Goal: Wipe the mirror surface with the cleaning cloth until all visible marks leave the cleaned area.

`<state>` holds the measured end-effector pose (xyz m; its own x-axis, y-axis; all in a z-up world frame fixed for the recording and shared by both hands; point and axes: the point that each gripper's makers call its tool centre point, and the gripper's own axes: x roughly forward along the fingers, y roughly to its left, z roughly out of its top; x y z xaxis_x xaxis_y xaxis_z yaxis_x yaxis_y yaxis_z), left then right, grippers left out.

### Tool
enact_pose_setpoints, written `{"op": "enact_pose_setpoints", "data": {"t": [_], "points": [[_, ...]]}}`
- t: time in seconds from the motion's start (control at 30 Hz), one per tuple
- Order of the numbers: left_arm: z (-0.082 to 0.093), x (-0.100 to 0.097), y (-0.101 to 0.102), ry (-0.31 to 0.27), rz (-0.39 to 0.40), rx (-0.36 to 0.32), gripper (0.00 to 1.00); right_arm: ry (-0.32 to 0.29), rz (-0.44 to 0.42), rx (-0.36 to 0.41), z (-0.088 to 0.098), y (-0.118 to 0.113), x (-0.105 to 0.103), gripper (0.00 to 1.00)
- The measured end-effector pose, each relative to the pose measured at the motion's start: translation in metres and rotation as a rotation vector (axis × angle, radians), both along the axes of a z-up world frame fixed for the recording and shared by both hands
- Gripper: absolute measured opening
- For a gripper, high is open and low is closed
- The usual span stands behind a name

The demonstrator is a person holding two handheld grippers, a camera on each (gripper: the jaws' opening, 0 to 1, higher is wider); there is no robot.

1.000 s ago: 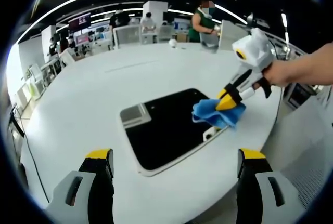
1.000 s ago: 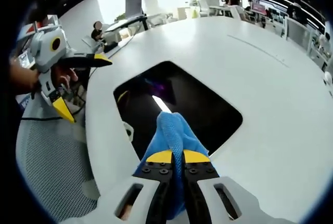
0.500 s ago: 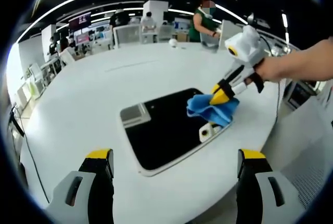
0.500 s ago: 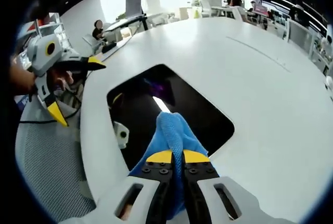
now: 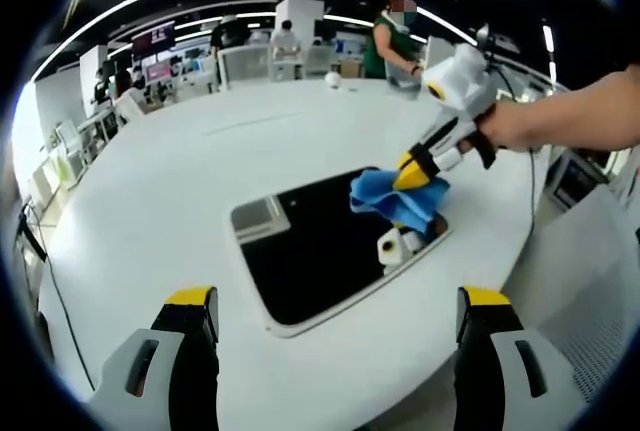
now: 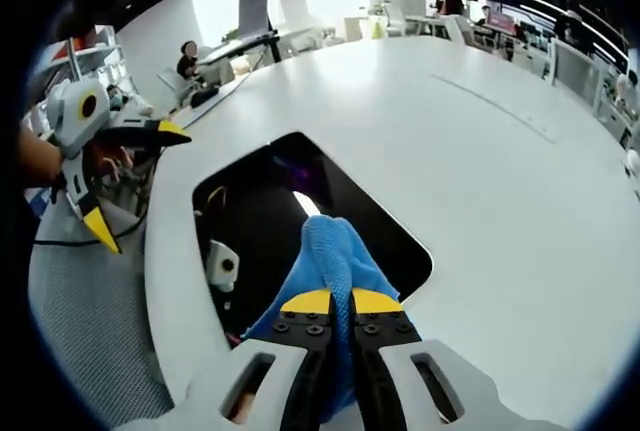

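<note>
The mirror (image 5: pixel 300 256) lies flat on the white table (image 5: pixel 180 171), a dark rounded panel with a pale frame. My right gripper (image 5: pixel 412 171) comes in from the right in the left gripper view, shut on the blue cleaning cloth (image 5: pixel 392 199), which rests on the mirror's far right part. In the right gripper view the cloth (image 6: pixel 330 256) bulges out of my shut right gripper (image 6: pixel 341 301) over the mirror (image 6: pixel 260 216). My left gripper (image 5: pixel 337 299) stands open over the table's near edge, nothing between its jaws. It also appears as the left gripper (image 6: pixel 132 181), held off the table's side.
The table's curved rim (image 5: pixel 520 251) runs close to the mirror. A grey mesh chair (image 6: pixel 90 321) sits beside it. A small white ball-like object (image 5: pixel 331 81) lies at the far side. Desks, monitors and people (image 5: pixel 392 41) stand beyond the table.
My right gripper has slid the cloth across the mirror, further from the table's rim and up-left in the left gripper view. A white reflection now shows beside the cloth. The left gripper stays put.
</note>
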<state>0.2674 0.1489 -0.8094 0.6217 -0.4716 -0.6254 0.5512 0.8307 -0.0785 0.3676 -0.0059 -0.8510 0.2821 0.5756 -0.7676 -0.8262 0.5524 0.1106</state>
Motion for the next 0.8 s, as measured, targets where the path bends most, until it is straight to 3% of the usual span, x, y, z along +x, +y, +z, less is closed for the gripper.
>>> {"op": "enact_pose_setpoints", "data": {"t": [0.8], "points": [[-0.003,0.003,0.001,0.005,0.003,0.002,1.0,-0.033,0.042,-0.013,0.0,-0.002,0.041,0.0]]}}
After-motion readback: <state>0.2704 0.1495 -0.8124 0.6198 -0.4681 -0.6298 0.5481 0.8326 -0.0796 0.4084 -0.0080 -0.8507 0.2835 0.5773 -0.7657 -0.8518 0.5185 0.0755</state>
